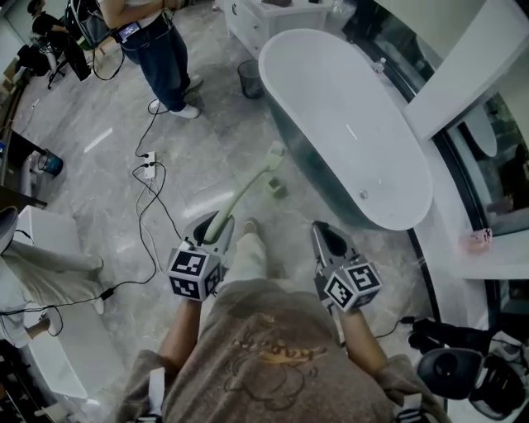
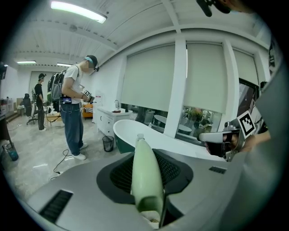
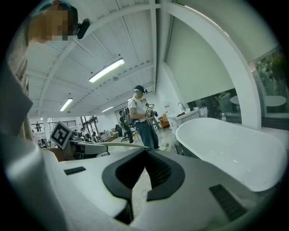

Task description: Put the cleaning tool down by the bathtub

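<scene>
The cleaning tool (image 1: pixel 244 192) is a pale green long-handled brush. My left gripper (image 1: pixel 211 225) is shut on its handle, and its far end reaches toward the near side of the white bathtub (image 1: pixel 347 116). In the left gripper view the handle (image 2: pixel 146 180) runs out between the closed-in jaws of the left gripper (image 2: pixel 145 153), with the tub (image 2: pixel 131 131) beyond. My right gripper (image 1: pixel 324 235) hovers to the right, near the tub's foot, with its jaws together and nothing in them. The right gripper view shows the right gripper (image 3: pixel 145 152) with its tips meeting and the tub (image 3: pixel 235 144) at right.
A person (image 1: pixel 157 49) stands on the marble floor ahead at left. A power strip with cables (image 1: pixel 149 165) lies nearby. A small dark bin (image 1: pixel 250 78) stands between the tub and a white cabinet (image 1: pixel 273 21). Black equipment (image 1: pixel 463 368) sits at the lower right.
</scene>
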Demonstrator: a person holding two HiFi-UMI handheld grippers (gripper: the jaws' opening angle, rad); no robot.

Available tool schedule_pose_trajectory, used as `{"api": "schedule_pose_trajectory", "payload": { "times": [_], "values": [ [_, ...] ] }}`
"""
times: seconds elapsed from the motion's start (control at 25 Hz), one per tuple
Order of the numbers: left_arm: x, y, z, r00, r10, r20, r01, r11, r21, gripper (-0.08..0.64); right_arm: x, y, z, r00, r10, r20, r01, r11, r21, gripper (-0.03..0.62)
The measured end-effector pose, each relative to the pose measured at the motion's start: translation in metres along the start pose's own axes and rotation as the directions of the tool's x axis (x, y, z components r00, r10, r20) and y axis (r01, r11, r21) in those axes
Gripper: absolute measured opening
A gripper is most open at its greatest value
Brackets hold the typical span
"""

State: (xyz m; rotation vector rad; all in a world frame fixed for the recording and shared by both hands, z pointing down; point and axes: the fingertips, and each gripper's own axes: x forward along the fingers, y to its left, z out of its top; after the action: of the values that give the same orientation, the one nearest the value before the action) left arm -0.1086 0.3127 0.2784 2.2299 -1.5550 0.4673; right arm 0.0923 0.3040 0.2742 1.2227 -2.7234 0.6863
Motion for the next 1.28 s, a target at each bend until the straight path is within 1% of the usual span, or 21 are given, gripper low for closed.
{"api": "schedule_pose_trajectory", "payload": {
  "times": [0.2,0.36,0.68,1.0,1.16,1.28],
  "values": [
    [0.022,0.011,0.011,1.000,-0.013,0.004,0.013,1.000,0.015,0.118,0.016,-0.008,0.006,1.000,-0.006,0.001,0.006,1.000,0.000,0.002],
    [0.042,0.021,0.022,1.000,-0.030,0.001,0.030,0.999,0.025,0.119,0.031,-0.022,0.014,0.999,-0.033,0.010,0.033,0.999,0.006,0.002],
    [0.083,0.043,0.042,0.998,-0.054,-0.015,0.054,0.998,0.032,0.118,0.071,-0.041,0.026,0.999,-0.038,-0.011,0.038,0.999,0.011,0.002],
    [0.133,0.090,0.064,0.996,-0.076,-0.048,0.078,0.996,0.048,0.118,0.147,-0.062,0.050,0.999,-0.028,-0.030,0.028,1.000,0.012,0.002],
    [0.165,0.115,0.069,0.992,-0.101,-0.077,0.106,0.992,0.061,0.118,0.185,-0.078,0.061,0.998,-0.053,-0.026,0.054,0.998,0.016,0.002],
    [0.189,0.129,0.073,0.986,-0.130,-0.102,0.139,0.987,0.080,0.118,0.205,-0.091,0.065,0.996,-0.091,-0.024,0.092,0.995,0.040,0.002]
  ]
}}
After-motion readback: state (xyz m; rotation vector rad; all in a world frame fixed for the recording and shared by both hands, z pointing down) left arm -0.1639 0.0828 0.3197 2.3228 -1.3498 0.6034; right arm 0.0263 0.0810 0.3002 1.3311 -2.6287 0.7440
